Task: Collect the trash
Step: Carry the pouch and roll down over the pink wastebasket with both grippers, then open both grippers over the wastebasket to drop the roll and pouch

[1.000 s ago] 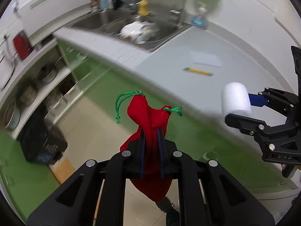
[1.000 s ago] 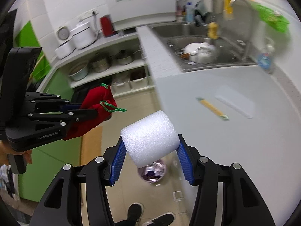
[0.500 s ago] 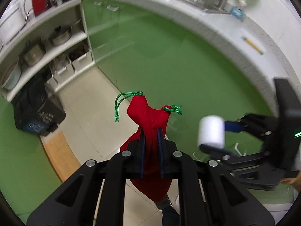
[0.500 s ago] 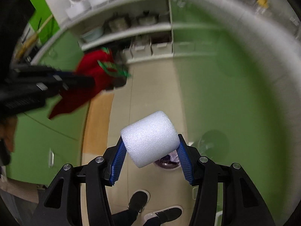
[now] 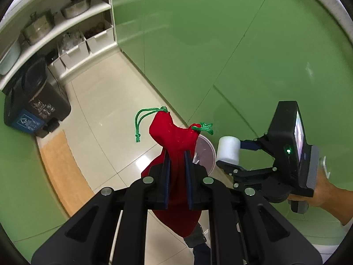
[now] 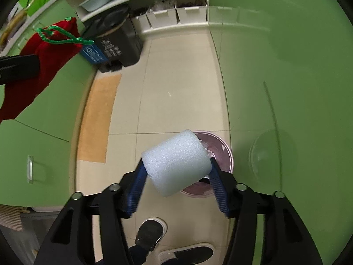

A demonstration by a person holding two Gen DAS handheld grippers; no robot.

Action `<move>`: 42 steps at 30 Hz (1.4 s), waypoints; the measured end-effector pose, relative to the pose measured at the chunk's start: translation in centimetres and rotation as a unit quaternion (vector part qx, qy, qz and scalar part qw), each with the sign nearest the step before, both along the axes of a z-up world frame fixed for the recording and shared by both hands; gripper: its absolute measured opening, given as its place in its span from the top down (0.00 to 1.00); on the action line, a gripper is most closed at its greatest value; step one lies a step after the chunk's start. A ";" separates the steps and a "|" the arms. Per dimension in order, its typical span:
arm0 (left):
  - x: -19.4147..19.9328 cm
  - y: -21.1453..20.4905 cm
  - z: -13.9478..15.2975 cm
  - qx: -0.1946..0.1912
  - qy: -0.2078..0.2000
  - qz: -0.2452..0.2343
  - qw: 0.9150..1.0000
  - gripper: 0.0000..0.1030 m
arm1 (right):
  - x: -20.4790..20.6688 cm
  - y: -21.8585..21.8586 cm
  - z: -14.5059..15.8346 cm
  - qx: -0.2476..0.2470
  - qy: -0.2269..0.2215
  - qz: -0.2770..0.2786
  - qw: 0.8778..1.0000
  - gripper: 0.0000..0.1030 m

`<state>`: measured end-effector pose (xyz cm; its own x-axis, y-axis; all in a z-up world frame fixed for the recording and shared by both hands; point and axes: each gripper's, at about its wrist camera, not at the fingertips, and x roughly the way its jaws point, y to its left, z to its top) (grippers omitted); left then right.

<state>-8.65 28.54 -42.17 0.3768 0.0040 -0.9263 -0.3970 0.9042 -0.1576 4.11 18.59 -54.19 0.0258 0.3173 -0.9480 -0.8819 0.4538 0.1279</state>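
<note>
One red drawstring pouch (image 5: 176, 137), one white foam roll (image 6: 176, 161) and one round pink bin (image 6: 222, 156) show. The left claw (image 5: 176, 165) is clenched on the pouch at frame center; the right claw (image 6: 176, 183), spread to the roll's width, grips it over the bin at lower center. The roll hides most of the bin's contents.

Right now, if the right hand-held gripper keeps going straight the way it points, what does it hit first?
Probably the small bin on the floor. The right hand-held gripper, shut on the foam roll, points down with the bin's rim showing just past the roll. Depth is unclear, so the floor tile beside it is possible.
</note>
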 end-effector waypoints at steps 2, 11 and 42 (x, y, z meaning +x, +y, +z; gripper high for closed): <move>0.1 0.0 -1.0 -0.004 0.002 -0.001 1.000 0.89 | 0.1 -0.1 -0.7 0.009 -0.002 -0.005 1.000 0.14; 1.4 -1.1 -2.3 -0.013 0.005 -0.014 1.000 0.89 | 0.0 -2.4 0.3 0.004 -0.006 -0.018 1.000 0.08; 8.5 -8.6 -10.0 -0.037 0.051 -0.075 0.995 0.03 | -2.6 -12.7 7.3 0.040 -0.033 -0.101 0.994 0.06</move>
